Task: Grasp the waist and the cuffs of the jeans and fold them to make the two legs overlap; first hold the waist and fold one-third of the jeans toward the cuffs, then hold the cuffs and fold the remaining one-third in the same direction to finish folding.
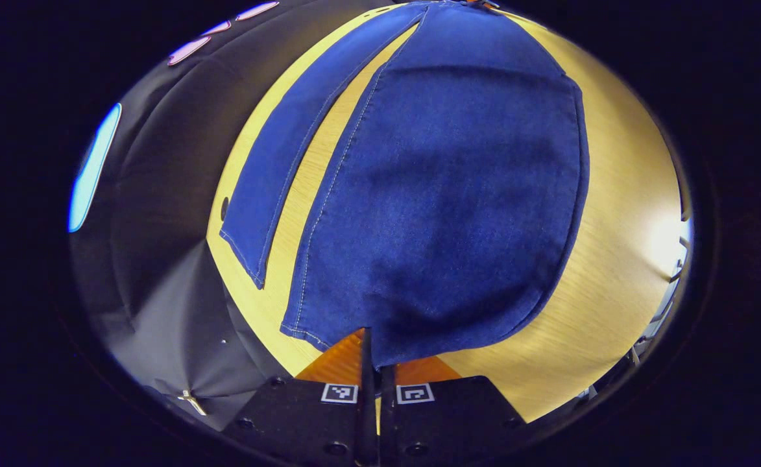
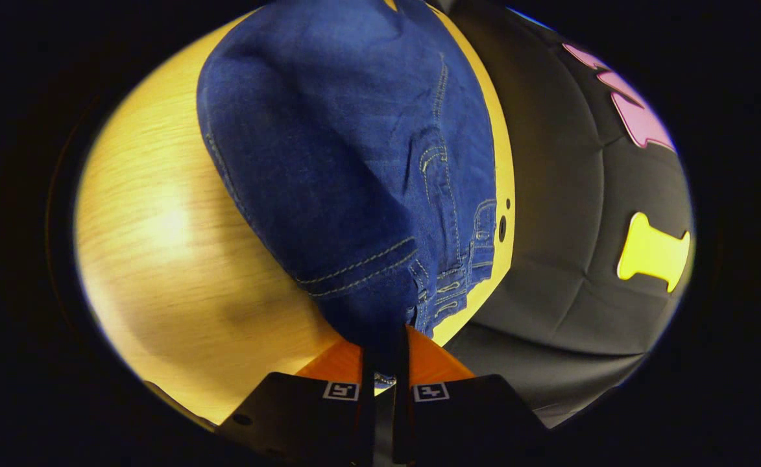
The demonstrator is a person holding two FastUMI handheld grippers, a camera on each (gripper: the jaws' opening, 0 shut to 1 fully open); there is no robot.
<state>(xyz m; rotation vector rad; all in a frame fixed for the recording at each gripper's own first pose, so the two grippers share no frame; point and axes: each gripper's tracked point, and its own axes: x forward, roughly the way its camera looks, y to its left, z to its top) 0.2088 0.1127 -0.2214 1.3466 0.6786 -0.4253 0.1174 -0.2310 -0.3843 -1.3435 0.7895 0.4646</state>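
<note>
Left gripper (image 1: 375, 353): my fingers are pinched together on the cuff end of one leg of the jeans (image 1: 445, 194), lifting it above the wooden table (image 1: 614, 259).
Other leg: lies flat on the table, to the left in my left gripper view.
Right gripper (image 2: 385, 353): my fingers clamp the waistband (image 2: 445, 285), denim draped ahead.

Right hand-held gripper (image 2: 383, 350) has its two fingers pinched tight on the waist end of the jeans (image 2: 354, 162), belt loops and stitched seams right next to the grip. Denim bulges up and away over the wooden desk (image 2: 159, 246), near its edge by the black cloth wall (image 2: 581, 214).
</note>
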